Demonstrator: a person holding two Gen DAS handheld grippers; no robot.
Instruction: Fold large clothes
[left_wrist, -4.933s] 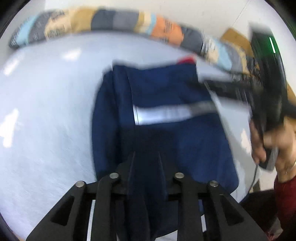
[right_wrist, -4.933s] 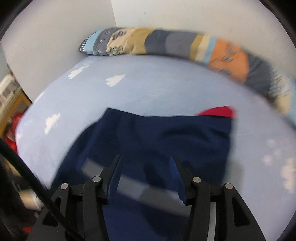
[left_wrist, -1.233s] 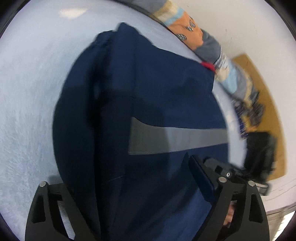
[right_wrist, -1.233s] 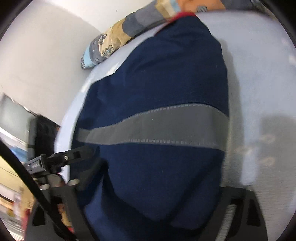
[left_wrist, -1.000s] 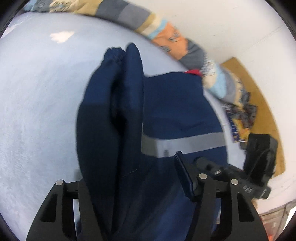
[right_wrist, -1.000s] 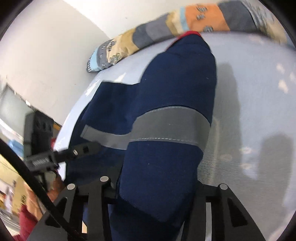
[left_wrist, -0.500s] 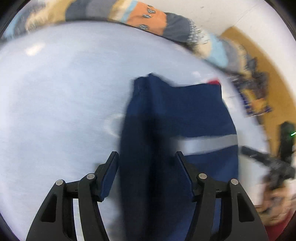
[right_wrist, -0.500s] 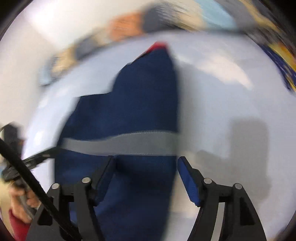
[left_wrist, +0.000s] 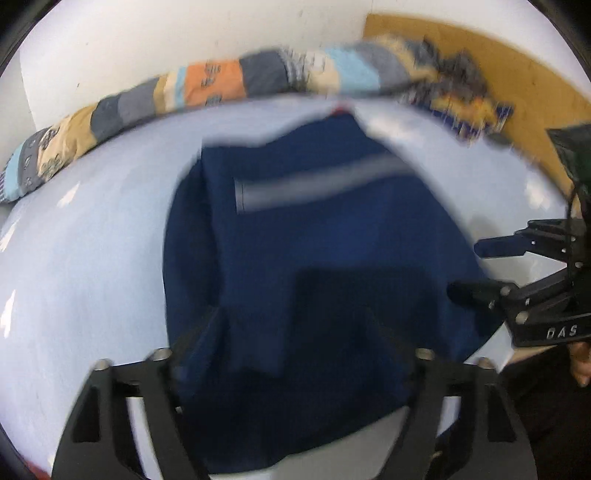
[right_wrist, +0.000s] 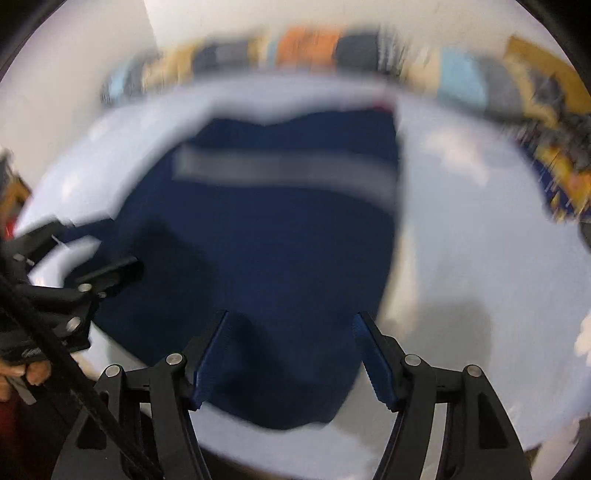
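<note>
Garment: the navy work jacket (left_wrist: 317, 236) lies flat on the pale blue bed sheet (left_wrist: 85, 236), straight ahead of both grippers and reaching under their fingertips; its grey reflective band (left_wrist: 317, 181) runs across the far half, and a scrap of red (left_wrist: 339, 110) shows at the far edge.
Just changed: a second ago both grippers were lifting the near part of the jacket; now the cloth is down and neither touches it. The left edge, which stood up in a ridge, has settled into a flat lengthwise fold.
Left gripper (left_wrist: 295, 332): jaws wide apart, empty, hanging over the near hem.
Right gripper (right_wrist: 291, 343): jaws wide apart, empty, over the near right corner of the jacket; seen from the left camera it stands off to the right.
Meaning for the task: one fold looks laid and released. The jacket reads as a rough rectangle, so another fold, probably bringing the near hem toward the far edge, seems due next.
Surroundings: a patchwork bolster (left_wrist: 207, 86) lies beyond the jacket, along the wall.
Caveat: both views are motion-blurred, so seams and layer count are unclear.
</note>
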